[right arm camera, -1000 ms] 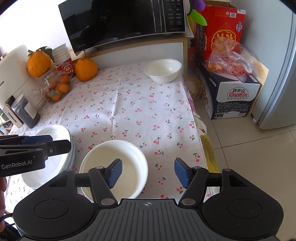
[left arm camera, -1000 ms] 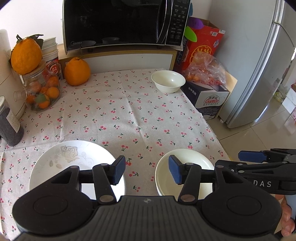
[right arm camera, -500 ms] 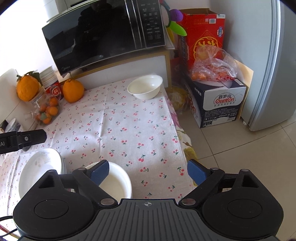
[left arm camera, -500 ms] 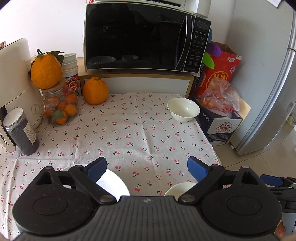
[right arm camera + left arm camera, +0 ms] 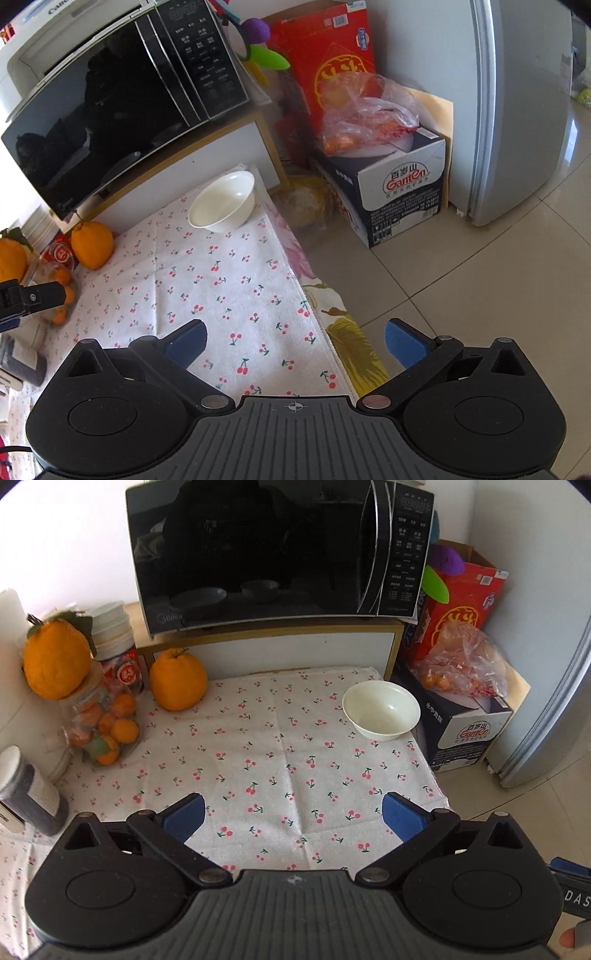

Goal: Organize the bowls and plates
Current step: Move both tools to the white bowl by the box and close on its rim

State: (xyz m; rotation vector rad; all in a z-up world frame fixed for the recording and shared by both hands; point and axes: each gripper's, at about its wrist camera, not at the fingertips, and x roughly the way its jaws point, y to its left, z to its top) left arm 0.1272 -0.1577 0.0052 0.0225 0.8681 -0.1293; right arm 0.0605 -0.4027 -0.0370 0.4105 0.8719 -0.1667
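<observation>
At the right edge of the room stands the grey fridge (image 5: 524,110), the biggest thing I can see, with its door closed. Next in size is the black microwave (image 5: 280,550), which sits on a low white cabinet (image 5: 295,651) against the wall. Below it lies the table, covered with a white cloth with small red cherries (image 5: 280,760). On the floor between table and fridge there is a dark water carton (image 5: 399,188) with a plastic bag of small oranges (image 5: 365,114) on top, and a red box (image 5: 332,62) stands behind it. On the left side of the cloth I see a glass jar of small oranges (image 5: 103,720) with one big orange (image 5: 55,661) resting on its lid, a second big orange (image 5: 177,681) just beside the cabinet, and a dark jar with a white lid (image 5: 29,790) near the left edge. The white bowl (image 5: 380,710) stands upright and empty at the far right corner of the cloth, close to the cabinet and well apart from both tools. The left gripper (image 5: 293,818) hangs over bare cloth; its jaws are opening, already spread wide, with nothing between them. The right gripper (image 5: 295,341) hangs over the right border of the table, one blue pad over the cloth and the other over the floor tiles; its jaws are opening too, and they hold nothing.
</observation>
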